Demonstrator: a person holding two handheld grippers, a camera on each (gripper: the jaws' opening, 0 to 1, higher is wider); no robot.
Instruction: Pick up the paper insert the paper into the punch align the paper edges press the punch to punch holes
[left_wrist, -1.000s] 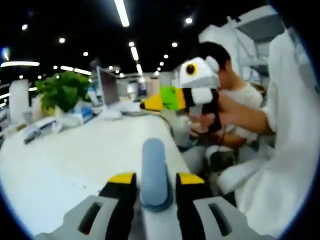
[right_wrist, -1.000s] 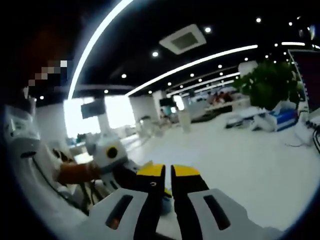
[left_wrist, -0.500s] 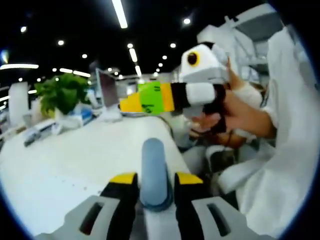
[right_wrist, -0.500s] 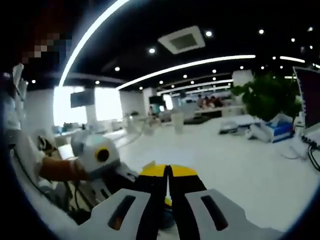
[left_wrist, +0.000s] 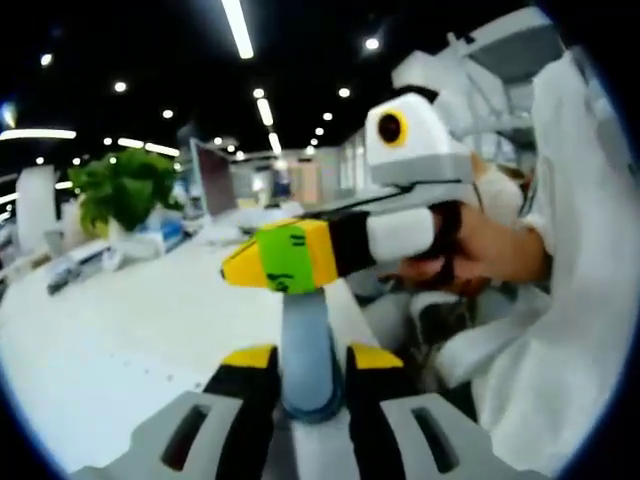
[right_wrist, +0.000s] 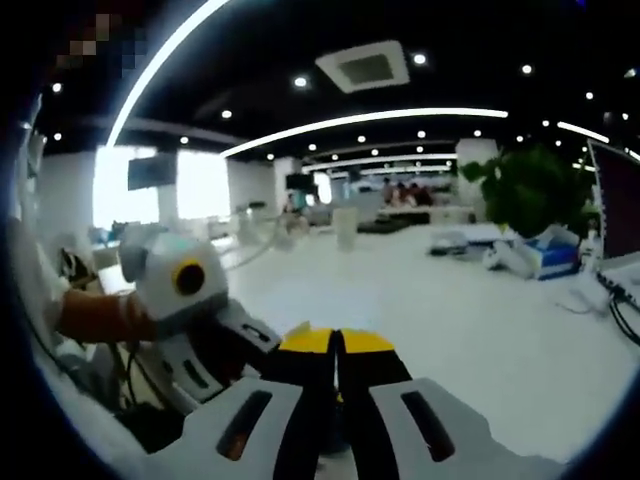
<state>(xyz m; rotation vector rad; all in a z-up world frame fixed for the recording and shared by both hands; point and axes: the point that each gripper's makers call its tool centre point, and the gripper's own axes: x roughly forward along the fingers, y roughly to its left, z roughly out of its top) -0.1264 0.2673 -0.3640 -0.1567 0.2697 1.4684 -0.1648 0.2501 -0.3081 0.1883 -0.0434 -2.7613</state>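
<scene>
Left gripper view: punch handle (left_wrist: 307, 350) between jaws

A: Punch handle (left_wrist: 307, 345) is looking like smooth matt blue-grey plastic. Table (left_wrist: 120, 330) is showing glossy white.
B: Right gripper (right_wrist: 336, 345) jaws are reading matt black plastic, yellow tips slightly shiny.

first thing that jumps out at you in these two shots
In the left gripper view, the right gripper, with its yellow and green tips, reaches in from the right just above the blue-grey punch handle that the left gripper holds between its jaws. Behind them lies a wide white table with a leafy green plant at its far left.
</scene>
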